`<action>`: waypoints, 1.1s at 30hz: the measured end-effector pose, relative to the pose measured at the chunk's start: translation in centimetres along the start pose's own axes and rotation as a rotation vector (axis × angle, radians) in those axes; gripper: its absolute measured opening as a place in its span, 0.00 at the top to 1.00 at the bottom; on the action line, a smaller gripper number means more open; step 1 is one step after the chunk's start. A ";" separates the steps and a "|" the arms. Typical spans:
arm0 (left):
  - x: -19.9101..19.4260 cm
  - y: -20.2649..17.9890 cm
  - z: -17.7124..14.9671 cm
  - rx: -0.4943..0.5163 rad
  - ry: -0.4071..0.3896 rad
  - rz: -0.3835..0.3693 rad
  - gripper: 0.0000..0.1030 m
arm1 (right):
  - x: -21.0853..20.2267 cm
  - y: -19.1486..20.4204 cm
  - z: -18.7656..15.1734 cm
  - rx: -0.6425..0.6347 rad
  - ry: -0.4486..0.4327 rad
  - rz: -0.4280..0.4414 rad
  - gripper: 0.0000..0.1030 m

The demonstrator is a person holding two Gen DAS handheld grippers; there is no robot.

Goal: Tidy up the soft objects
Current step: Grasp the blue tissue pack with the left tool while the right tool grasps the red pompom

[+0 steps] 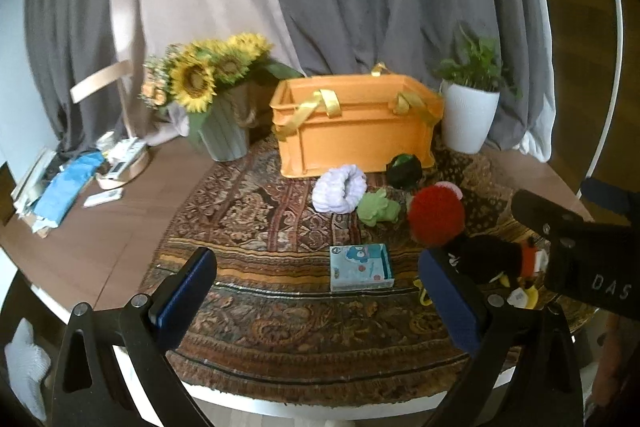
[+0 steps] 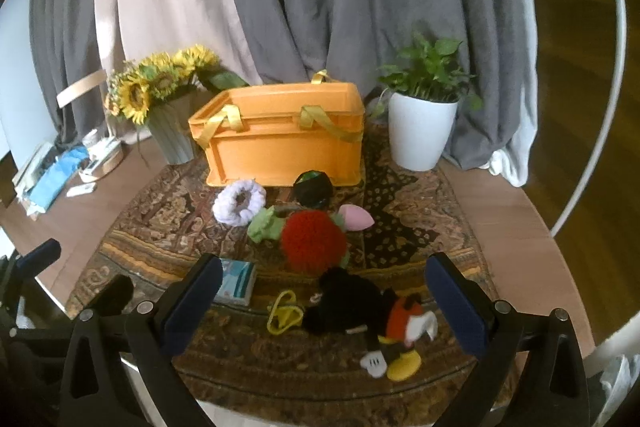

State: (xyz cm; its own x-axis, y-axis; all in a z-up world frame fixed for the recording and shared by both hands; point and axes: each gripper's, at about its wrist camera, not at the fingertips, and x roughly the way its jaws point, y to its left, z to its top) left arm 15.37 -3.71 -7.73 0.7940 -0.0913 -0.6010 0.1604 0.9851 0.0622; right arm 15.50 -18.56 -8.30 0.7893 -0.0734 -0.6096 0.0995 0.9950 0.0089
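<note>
Soft toys [image 2: 313, 245] lie before the orange crate [image 2: 280, 135].

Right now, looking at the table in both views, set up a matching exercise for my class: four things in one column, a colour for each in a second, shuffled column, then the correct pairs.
Things
1. crate
2. fuzzy ball
3. plant pot
4. scrunchie

Colours
A. white
B. pale lilac
C. orange
D. red

Pairs: 1-C, 2-D, 3-A, 4-B
</note>
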 end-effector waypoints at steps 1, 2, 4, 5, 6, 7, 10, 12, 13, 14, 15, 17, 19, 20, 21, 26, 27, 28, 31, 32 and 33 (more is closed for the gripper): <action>0.9 0.0 0.2 0.002 0.011 -0.004 0.00 | 0.8 0.1 0.2 -0.006 0.008 -0.006 0.01; 1.4 0.0 0.3 0.002 0.019 -0.004 0.00 | 1.5 0.0 0.4 -0.007 0.017 -0.006 0.01; 2.7 -0.1 0.5 -0.005 0.051 -0.007 0.00 | 2.8 -0.1 0.8 -0.002 0.049 0.009 0.01; 3.0 -0.2 0.6 -0.012 0.057 -0.009 0.00 | 3.7 -0.3 1.0 -0.001 0.068 0.019 0.01; 3.5 -0.2 0.6 -0.019 0.062 -0.006 0.00 | 4.5 -0.4 1.2 -0.001 0.084 0.028 0.01; 4.0 -0.3 0.6 -0.025 0.071 -0.001 0.00 | 5.3 -0.5 1.3 -0.002 0.100 0.036 0.01; 5.7 -0.8 0.5 -0.048 0.101 0.016 0.00 | 7.9 -0.8 1.5 -0.014 0.151 0.079 0.02; 6.7 -1.3 0.3 -0.063 0.116 0.037 0.00 | 9.3 -1.0 1.5 -0.032 0.177 0.094 0.03; 7.2 -1.5 0.2 -0.072 0.124 0.045 0.01 | 10.2 -1.1 1.4 -0.044 0.194 0.110 0.03; 7.7 -1.7 0.0 -0.082 0.129 0.045 0.01 | 10.8 -1.2 1.3 -0.051 0.203 0.120 0.04; 8.4 -2.1 -0.2 -0.091 0.134 0.049 0.01 | 11.5 -1.3 1.2 -0.057 0.215 0.128 0.04; 9.4 -2.6 -0.5 -0.094 0.148 0.056 0.01 | 13.0 -1.6 0.9 -0.064 0.246 0.156 0.05; 10.6 -3.1 -0.9 -0.093 0.170 0.061 0.04 | 14.2 -1.7 0.7 -0.065 0.272 0.181 0.06; 11.2 -3.4 -1.1 -0.093 0.183 0.065 0.05 | 14.7 -1.7 0.6 -0.069 0.281 0.187 0.07; 11.7 -3.6 -1.3 -0.095 0.194 0.071 0.05 | 15.3 -1.8 0.5 -0.073 0.294 0.192 0.08; 13.6 -4.5 -2.2 -0.077 0.231 0.081 0.05 | 17.7 -1.6 0.1 -0.090 0.336 0.215 0.09; 13.9 -4.6 -2.2 -0.074 0.239 0.083 0.05 | 18.2 -1.5 0.0 -0.100 0.348 0.215 0.09; 14.4 -4.7 -2.3 -0.070 0.250 0.077 0.05 | 18.5 -1.4 -0.1 -0.104 0.356 0.220 0.09; 15.5 -4.7 -2.6 -0.070 0.278 0.068 0.06 | 19.8 -1.0 -0.5 -0.122 0.386 0.232 0.13; 15.9 -4.7 -2.6 -0.073 0.288 0.064 0.08 | 20.2 -0.9 -0.6 -0.127 0.396 0.235 0.15; 16.4 -4.7 -2.7 -0.077 0.304 0.064 0.12 | 20.6 -0.8 -0.7 -0.129 0.403 0.236 0.16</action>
State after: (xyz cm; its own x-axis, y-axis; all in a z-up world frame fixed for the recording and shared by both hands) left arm 26.02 -9.41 -20.04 0.5875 0.0077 -0.8092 0.0618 0.9966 0.0544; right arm 31.24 -20.77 -21.37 0.4815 0.1615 -0.8615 -0.1502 0.9835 0.1005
